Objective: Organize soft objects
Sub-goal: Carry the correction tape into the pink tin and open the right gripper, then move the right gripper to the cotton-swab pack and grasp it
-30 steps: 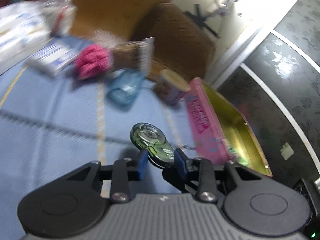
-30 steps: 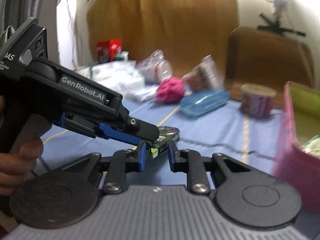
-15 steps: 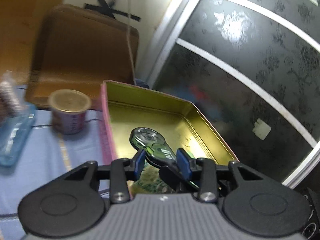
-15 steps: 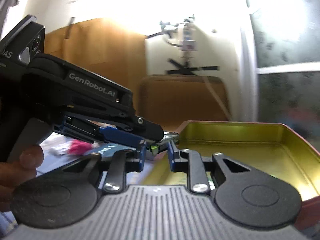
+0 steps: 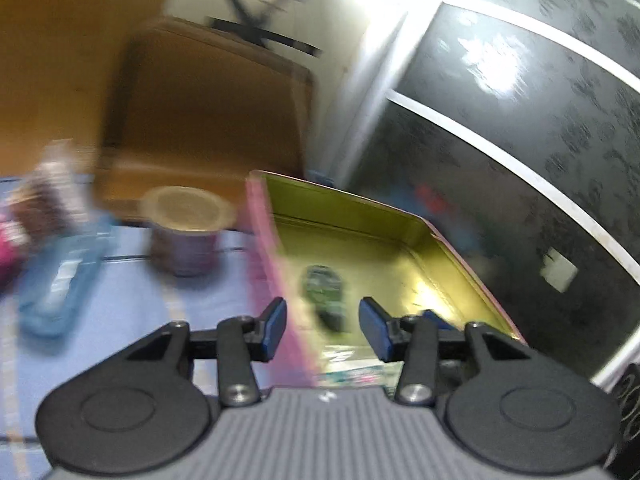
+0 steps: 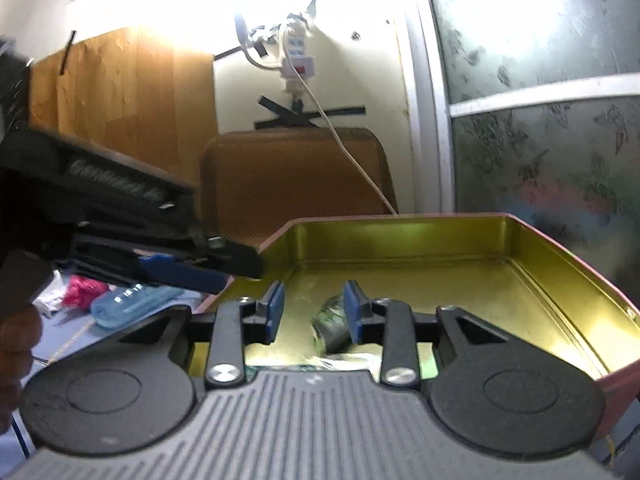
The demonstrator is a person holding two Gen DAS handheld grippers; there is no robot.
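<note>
Though blurred, the left wrist view shows the left tongs (image 5: 322,330) spread, holding nothing, above the green disc (image 5: 323,288) lying in the tin (image 5: 460,248). From the right wrist, the right tongs (image 6: 314,312) gape too; the disc (image 6: 332,326) looks light, rigid, best pinched across its edges.

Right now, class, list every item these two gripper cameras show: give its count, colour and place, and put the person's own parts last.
Rectangular metal tin with pink outside and gold inside: one, on the blue cloth, open.
Round green-and-black tape dispenser: one, lying inside the tin.
Printed green-and-white packet: one, at the tin's near end.
Purple cup with tan lid: one, left of the tin.
Translucent blue plastic case: one, left of the cup.
Pink fluffy ball: one, beyond the case.
Brown chair back: one, behind the tin.
White power strip: one, on the wall.
Left claw: open, over the tin.
Right claw: open, over the tin.
</note>
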